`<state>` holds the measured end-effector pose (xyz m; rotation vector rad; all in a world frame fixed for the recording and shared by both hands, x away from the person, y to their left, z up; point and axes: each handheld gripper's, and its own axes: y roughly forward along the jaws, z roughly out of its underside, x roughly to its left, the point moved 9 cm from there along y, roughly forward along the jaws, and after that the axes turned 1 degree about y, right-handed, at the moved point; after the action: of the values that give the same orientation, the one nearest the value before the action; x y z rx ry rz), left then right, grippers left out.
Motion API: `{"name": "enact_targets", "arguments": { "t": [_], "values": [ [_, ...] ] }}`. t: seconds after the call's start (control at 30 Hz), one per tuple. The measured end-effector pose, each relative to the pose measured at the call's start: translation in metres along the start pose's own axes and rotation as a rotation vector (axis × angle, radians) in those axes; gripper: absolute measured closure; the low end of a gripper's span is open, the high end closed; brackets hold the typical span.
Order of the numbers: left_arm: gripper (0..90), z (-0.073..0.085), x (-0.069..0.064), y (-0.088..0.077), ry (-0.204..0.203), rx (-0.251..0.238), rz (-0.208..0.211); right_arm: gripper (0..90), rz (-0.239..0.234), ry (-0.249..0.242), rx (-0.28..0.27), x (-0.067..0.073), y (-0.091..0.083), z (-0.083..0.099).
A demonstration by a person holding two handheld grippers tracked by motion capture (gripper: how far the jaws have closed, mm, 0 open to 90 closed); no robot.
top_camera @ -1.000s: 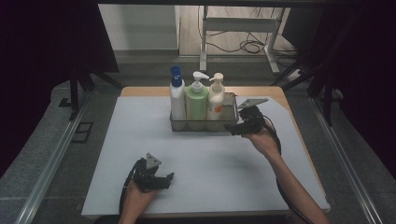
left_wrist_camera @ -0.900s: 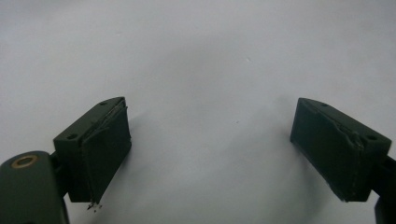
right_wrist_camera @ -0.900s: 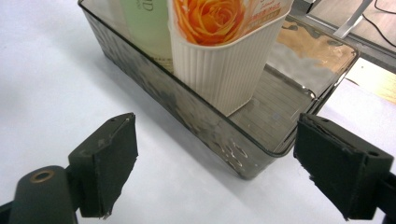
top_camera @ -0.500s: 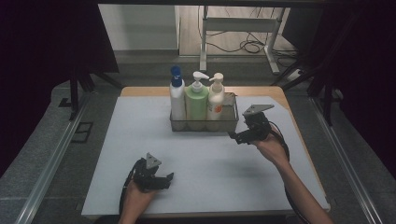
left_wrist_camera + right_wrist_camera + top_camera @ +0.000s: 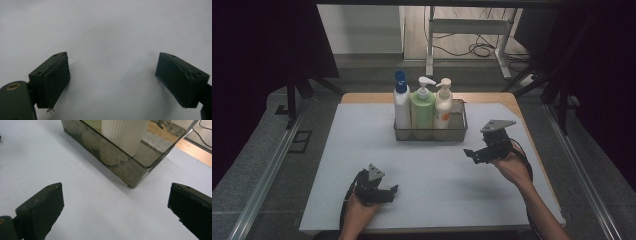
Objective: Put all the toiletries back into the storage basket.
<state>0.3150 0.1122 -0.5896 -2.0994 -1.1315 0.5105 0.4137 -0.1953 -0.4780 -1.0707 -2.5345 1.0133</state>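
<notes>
- White sheet (image 5: 362, 165) covers nearly the whole wooden table (image 5: 362, 97), leaving a strip of bare wood at the far edge and along the right side; it gives both hands a flat, uncluttered working surface.
- Smoked, glossy tray (image 5: 430, 134) sits on the sheet toward the far edge, a little right of centre, its low walls keeping the bottles upright and together.
- Three pump bottles stand in a row inside it, touching or nearly so: a white bottle with a blue cap (image 5: 401, 107) at the left, a green bottle (image 5: 422, 110) in the middle, and a cream bottle (image 5: 442, 107) on the right, whose ribbed base rises just behind the tray's near wall in the right gripper view.
- The right end of the tray appears empty, though the dark glass makes that hard to confirm.
- Right gripper (image 5: 473, 154) hangs above the sheet just off the tray's near right corner, clear of it; its jaws have just been opening and stand spread wide with nothing between them.
- Left gripper (image 5: 389, 192) rests low near the front edge, well apart from the tray, jaws spread and empty over bare sheet, likely parked out of the way.
- Open sheet lies all around the tray's front and left.
</notes>
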Motion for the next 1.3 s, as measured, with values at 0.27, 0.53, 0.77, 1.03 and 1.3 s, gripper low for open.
{"name": "enact_targets", "arguments": {
  "t": [0.27,0.53,0.77,1.03,1.3],
  "values": [
    [11.9,0.0,0.0,0.0,-0.001,0.001,0.0,0.0,0.01,-0.015,0.012,0.0,-0.01,0.02],
    [11.9,0.0,0.0,0.0,-0.001,-0.001,0.0,0.0,0.017,-0.007,0.013,0.0,-0.017,0.04],
    [12.1,0.0,0.0,0.0,0.0,-0.001,-0.003,0.0,0.022,-0.017,0.008,0.004,-0.02,0.055],
    [12.0,0.0,0.0,0.0,0.0,-0.001,-0.003,0.0,0.018,0.017,0.011,0.005,-0.016,0.078],
    [12.1,0.0,0.0,0.0,0.0,-0.002,-0.003,0.0,-0.006,0.048,0.026,0.009,-0.006,0.1]
  ]
}}
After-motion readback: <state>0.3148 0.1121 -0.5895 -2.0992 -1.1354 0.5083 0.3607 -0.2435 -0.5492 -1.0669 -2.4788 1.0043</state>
